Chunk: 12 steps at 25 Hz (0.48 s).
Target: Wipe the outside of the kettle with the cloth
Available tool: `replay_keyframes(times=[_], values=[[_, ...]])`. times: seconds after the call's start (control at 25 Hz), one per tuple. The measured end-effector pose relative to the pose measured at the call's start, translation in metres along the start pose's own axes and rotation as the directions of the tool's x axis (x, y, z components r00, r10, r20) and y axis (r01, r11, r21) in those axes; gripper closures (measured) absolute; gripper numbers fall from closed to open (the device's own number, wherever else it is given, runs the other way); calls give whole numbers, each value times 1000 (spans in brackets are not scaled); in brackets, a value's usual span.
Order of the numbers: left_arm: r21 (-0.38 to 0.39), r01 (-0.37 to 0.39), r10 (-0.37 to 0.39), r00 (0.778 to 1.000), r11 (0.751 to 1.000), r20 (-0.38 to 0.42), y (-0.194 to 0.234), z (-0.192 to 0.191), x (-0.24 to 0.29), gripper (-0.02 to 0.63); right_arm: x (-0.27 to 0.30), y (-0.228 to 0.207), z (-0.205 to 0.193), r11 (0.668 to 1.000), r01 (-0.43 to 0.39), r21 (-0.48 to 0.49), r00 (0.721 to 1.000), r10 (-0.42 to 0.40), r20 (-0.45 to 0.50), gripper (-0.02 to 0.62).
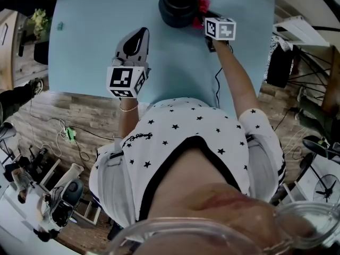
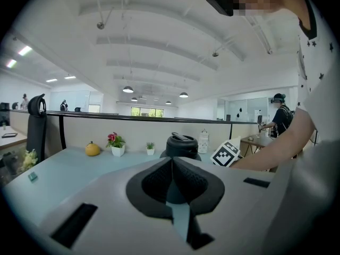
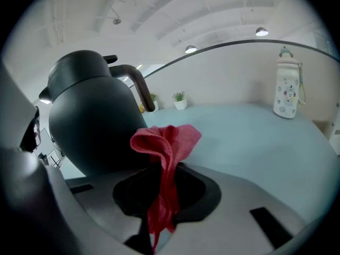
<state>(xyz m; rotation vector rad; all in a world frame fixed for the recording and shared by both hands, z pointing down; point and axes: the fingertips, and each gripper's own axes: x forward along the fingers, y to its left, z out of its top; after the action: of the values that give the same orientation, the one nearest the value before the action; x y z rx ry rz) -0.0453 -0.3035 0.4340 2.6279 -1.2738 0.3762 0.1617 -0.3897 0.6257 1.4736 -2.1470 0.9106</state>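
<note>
**Q:** What is going on around the kettle [image 1: 178, 7]?

**A:** It is standing on the pale blue surface [image 1: 95, 36]. The right hand-held gripper [image 3: 162, 166] is clenching a red cloth [image 3: 166, 142] just beside the kettle's dark body. No view is showing whether the two are touching.

**Q:** And the left hand-held gripper [image 2: 171, 161]?

**A:** It is hanging well apart from the kettle on the person's side, with its jaws pressed together on nothing.

**Q:** How are these things likely to handle?

**A:** The cloth is flopping over above the jaws, so it is probably soft, light and limp. A pinch on a thick fold should be keeping it secure. The kettle is looking rigid, smooth and rounded, so it may be slippery and could slide under a wipe. Its curved handle seems the natural place to steady it.
</note>
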Motion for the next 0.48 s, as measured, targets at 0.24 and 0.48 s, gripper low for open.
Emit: replay_keyframes(times=[0.24,0.48], values=[[20,6,-7,1000,1000,18,-3,11,-9,577,-27,-9,15,998,62,23,996,-64,67,528],[42,18,-20,999,999,39,-14,17,-22,577,-82,6,55,997,24,68,969,-40,243,529]])
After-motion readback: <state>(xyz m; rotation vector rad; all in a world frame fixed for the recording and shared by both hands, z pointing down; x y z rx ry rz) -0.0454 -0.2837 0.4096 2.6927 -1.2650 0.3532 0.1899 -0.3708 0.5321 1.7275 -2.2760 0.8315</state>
